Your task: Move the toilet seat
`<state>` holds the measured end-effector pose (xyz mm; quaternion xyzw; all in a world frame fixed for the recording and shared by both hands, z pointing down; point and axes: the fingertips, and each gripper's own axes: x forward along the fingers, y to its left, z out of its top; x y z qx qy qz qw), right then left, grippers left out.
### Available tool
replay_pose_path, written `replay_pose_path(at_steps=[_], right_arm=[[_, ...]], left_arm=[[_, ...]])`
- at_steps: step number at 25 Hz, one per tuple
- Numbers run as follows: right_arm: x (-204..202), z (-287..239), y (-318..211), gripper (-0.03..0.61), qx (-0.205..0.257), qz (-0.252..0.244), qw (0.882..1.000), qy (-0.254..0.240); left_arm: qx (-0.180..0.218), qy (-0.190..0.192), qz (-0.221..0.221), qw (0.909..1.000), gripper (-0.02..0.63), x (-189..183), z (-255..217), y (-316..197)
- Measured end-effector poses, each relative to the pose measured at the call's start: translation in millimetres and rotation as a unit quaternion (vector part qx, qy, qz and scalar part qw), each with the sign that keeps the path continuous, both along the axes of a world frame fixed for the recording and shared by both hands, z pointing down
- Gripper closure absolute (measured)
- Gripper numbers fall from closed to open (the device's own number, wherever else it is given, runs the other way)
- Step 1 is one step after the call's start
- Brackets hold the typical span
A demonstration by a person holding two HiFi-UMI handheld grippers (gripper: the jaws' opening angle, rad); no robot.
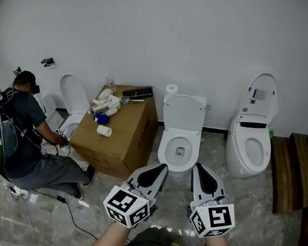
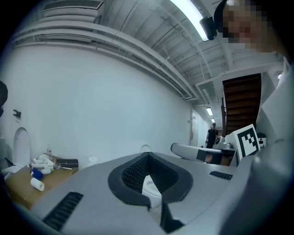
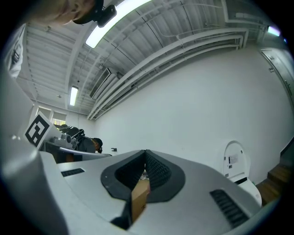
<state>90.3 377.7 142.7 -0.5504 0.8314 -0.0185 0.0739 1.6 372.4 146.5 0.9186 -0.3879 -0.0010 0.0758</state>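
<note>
A white toilet (image 1: 178, 147) stands against the far wall in the middle of the head view, its lid (image 1: 184, 113) raised against the tank. Both grippers hover side by side just in front of its bowl, pointing at it and touching nothing. My left gripper (image 1: 162, 167) is shut with nothing held; in its own view the left gripper (image 2: 147, 155) has its tips together. My right gripper (image 1: 198, 168) is also shut and holds nothing, and its own view shows the right gripper (image 3: 145, 152) with its tips meeting.
A cardboard box (image 1: 118, 137) with small items on top stands left of the toilet. A person (image 1: 26, 136) crouches at the far left by another toilet (image 1: 73, 97). A third toilet (image 1: 250, 141), lid up, stands at the right, beside wooden steps (image 1: 288, 174).
</note>
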Motion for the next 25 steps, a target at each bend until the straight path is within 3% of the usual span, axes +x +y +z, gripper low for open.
replay_pose_path(at_steps=[10, 19, 25], right_arm=[[-7.1, 25.4, -68.7, 0.565, -0.017, -0.001, 1.000, 0.003], [-28.3, 60.6, -203.7, 0.565, -0.024, 0.020, 0.999, 0.030], [-45.9, 96.1, -290.2, 0.565, -0.053, 0.028, 0.997, 0.049]], left_arm=[[-0.022, -0.008, -0.012, 0.9997, 0.606, -8.0, 28.6, -68.1], [-0.022, -0.022, -0.015, 0.9994, 0.606, -31.3, 77.6, -206.4], [-0.045, -0.032, -0.006, 0.9985, 0.606, -46.0, 133.6, -298.6]])
